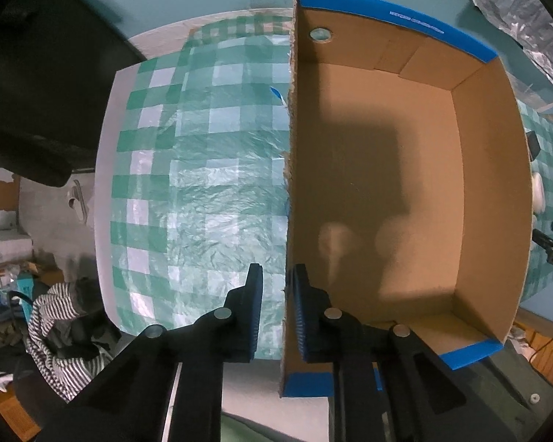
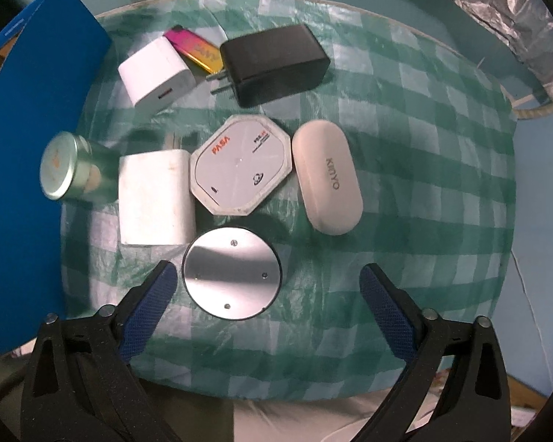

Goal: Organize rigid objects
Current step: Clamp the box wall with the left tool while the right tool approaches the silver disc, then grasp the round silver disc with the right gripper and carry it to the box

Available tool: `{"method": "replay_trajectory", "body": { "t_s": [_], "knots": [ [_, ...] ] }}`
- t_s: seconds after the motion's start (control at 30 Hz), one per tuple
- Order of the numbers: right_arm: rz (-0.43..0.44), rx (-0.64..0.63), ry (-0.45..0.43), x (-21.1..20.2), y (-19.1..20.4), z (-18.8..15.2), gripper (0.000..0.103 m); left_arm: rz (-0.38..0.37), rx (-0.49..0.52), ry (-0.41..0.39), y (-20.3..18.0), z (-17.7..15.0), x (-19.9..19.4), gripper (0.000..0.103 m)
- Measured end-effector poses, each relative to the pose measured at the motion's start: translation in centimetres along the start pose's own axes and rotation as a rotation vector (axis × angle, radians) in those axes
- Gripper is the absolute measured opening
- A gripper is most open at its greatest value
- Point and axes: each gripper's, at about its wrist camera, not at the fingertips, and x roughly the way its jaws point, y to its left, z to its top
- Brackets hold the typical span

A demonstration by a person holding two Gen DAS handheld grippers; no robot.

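cardboard box [image 1: 379, 169]: nothing inside, on checked cloth [image 1: 203, 169] | left gripper [image 1: 276, 313]: jaws narrow, clamped on box's near wall | right gripper [image 2: 267, 316]: jaws wide, holding nothing, round metal disc [image 2: 232, 273] between them | chargers, cases beyond disc, outside box

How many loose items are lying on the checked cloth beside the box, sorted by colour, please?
White or off-white: 4 (small white cube charger, large white plug adapter, octagonal white puck, oval cream case)
Black: 1 (black power adapter)
Silver: 1 (round mirrored disc)
Green: 1 (green metal tin)
Pink-yellow: 1 (pink-and-yellow lighter)
Total: 8
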Motion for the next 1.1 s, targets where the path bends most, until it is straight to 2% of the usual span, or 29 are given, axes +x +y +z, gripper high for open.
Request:
{"method": "replay_trajectory", "body": {
  "t_s": [0.1,0.33,0.43,0.57,0.67,0.83,0.93,1.1],
  "knots": [
    [-0.004,-0.006,0.011,0.7,0.2,-0.2,0.094,-0.014,-0.010,0.028,0.2,0.0,0.6,0.011],
    [0.016,-0.013,-0.009,1.6,0.9,0.1,0.093,-0.033,-0.002,0.044,0.2,-0.8,0.5,0.011],
    [0.008,-0.028,0.006,2.4,2.3,0.3,0.087,-0.030,0.001,0.051,0.2,-1.0,0.7,0.011],
    [-0.003,-0.049,0.031,3.6,3.5,0.6,0.085,-0.037,-0.010,0.052,0.4,-1.2,0.9,0.011],
    [-0.002,-0.047,0.043,4.2,4.0,0.7,0.078,-0.040,0.001,0.039,0.4,-1.4,0.7,0.011],
    [0.011,-0.033,0.051,5.3,3.9,0.8,0.074,-0.039,0.004,0.036,0.5,-1.5,0.8,0.011],
    [0.026,-0.030,0.031,5.8,3.0,-0.1,0.062,-0.043,0.009,0.036,0.4,-1.5,0.9,0.011],
    [0.038,-0.017,0.028,6.0,2.3,-0.4,0.062,-0.041,0.034,0.031,-0.1,-1.5,1.0,0.008]
  ]
}}
